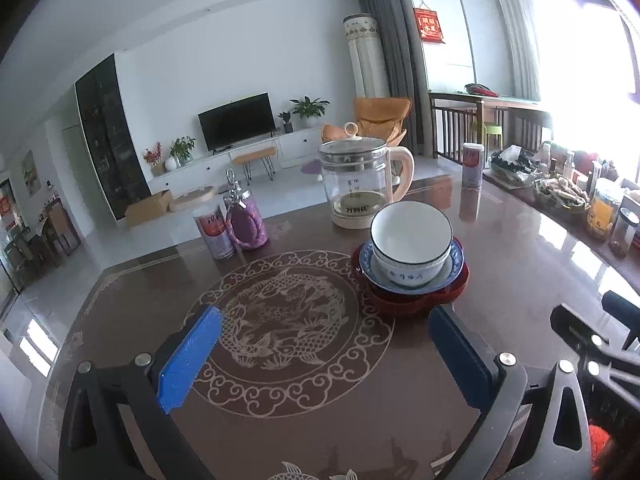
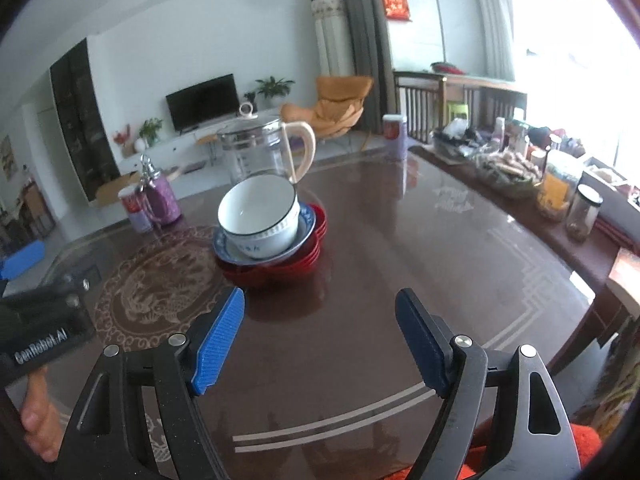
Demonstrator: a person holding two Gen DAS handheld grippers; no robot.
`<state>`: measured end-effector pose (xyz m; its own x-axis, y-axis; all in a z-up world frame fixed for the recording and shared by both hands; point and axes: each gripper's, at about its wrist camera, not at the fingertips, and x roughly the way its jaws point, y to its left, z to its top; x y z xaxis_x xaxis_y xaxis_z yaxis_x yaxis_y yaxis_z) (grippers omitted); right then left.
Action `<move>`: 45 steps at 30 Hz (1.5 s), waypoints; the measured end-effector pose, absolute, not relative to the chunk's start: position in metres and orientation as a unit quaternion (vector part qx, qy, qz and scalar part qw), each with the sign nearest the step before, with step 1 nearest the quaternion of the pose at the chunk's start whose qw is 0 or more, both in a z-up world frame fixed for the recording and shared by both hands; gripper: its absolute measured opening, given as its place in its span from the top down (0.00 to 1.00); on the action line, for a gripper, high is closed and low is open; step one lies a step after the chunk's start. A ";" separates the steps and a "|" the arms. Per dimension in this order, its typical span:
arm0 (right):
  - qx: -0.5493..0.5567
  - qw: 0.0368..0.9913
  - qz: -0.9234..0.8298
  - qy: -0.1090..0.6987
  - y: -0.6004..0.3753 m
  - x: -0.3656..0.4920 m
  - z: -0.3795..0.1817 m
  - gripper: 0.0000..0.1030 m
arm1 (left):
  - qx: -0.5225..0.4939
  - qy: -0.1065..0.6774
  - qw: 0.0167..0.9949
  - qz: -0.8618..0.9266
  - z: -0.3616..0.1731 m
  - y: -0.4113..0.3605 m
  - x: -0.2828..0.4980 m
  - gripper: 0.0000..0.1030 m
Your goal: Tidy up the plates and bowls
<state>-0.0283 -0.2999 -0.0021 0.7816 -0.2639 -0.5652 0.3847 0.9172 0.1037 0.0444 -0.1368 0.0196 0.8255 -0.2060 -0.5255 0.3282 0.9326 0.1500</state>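
Two white bowls [image 1: 410,240] sit nested in one blue-patterned plate [image 1: 412,280] atop stacked red dishes [image 1: 416,300], whose number is hard to make out, on the glossy bench [image 1: 520,272] before a glass kettle [image 1: 356,176]. Both the left gripper [image 1: 320,344] and the right gripper [image 2: 320,340] hover with fingers released, holding nothing, near the stack.

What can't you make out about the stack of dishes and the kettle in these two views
- Red plates: count unclear in both views; rims overlap.
- Second white bowl: interior hidden by the top bowl.
- Kettle: base hidden behind the top bowl in the right wrist view.
- Kettle markings: too small in the left wrist view.
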 end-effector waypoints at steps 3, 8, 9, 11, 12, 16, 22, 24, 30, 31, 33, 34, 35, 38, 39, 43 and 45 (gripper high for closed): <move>0.127 0.937 -0.182 0.269 -0.301 -0.033 -0.001 0.21 | 0.098 0.263 0.948 -0.150 0.018 -0.127 0.040 0.00; 0.094 0.951 -0.172 0.238 -0.287 -0.039 -0.005 0.21 | 0.093 0.263 0.947 -0.157 0.010 -0.118 0.036 0.00; 0.083 0.948 -0.165 0.261 -0.284 -0.033 -0.010 0.21 | 0.101 0.266 0.945 -0.159 0.008 -0.118 0.035 0.00; 0.072 0.939 -0.171 0.289 -0.278 -0.026 -0.021 0.21 | 0.102 0.271 0.944 -0.160 0.004 -0.117 0.035 0.00; 0.075 0.939 -0.172 0.290 -0.278 -0.025 -0.024 0.21 | 0.101 0.272 0.944 -0.159 0.003 -0.116 0.035 0.00; 0.109 0.933 -0.159 0.304 -0.285 -0.025 -0.035 0.21 | 0.080 0.275 0.945 -0.160 0.002 -0.111 0.033 0.00; 0.126 0.926 -0.166 0.314 -0.294 -0.027 -0.042 0.21 | 0.072 0.283 0.941 -0.173 0.003 -0.113 0.037 0.00; 0.132 0.926 -0.166 0.312 -0.294 -0.029 -0.042 0.21 | 0.076 0.289 0.939 -0.171 0.001 -0.114 0.037 0.00; 0.117 0.926 -0.169 0.318 -0.287 -0.027 -0.034 0.21 | 0.088 0.291 0.939 -0.159 -0.004 -0.115 0.035 0.00; 0.114 0.925 -0.170 0.321 -0.286 -0.027 -0.033 0.21 | 0.083 0.295 0.938 -0.161 -0.003 -0.115 0.036 0.00; 0.108 0.924 -0.169 0.325 -0.284 -0.026 -0.030 0.21 | 0.073 0.301 0.937 -0.165 -0.003 -0.113 0.038 0.00; 0.107 0.924 -0.170 0.324 -0.284 -0.026 -0.027 0.21 | 0.069 0.301 0.937 -0.165 -0.001 -0.112 0.039 0.00; 0.105 0.924 -0.172 0.324 -0.284 -0.026 -0.025 0.21 | 0.068 0.300 0.937 -0.164 -0.001 -0.112 0.039 0.00; 0.105 0.921 -0.185 0.327 -0.288 -0.025 -0.019 0.21 | 0.071 0.286 0.943 -0.155 0.004 -0.109 0.037 0.00; 0.105 0.920 -0.187 0.328 -0.289 -0.024 -0.017 0.21 | 0.071 0.284 0.944 -0.154 0.004 -0.108 0.037 0.00; 0.101 0.917 -0.198 0.332 -0.289 -0.020 -0.013 0.21 | 0.067 0.298 0.938 -0.165 0.001 -0.106 0.041 0.00; 0.093 0.916 -0.203 0.332 -0.287 -0.019 -0.011 0.21 | 0.057 0.304 0.934 -0.181 -0.002 -0.103 0.042 0.00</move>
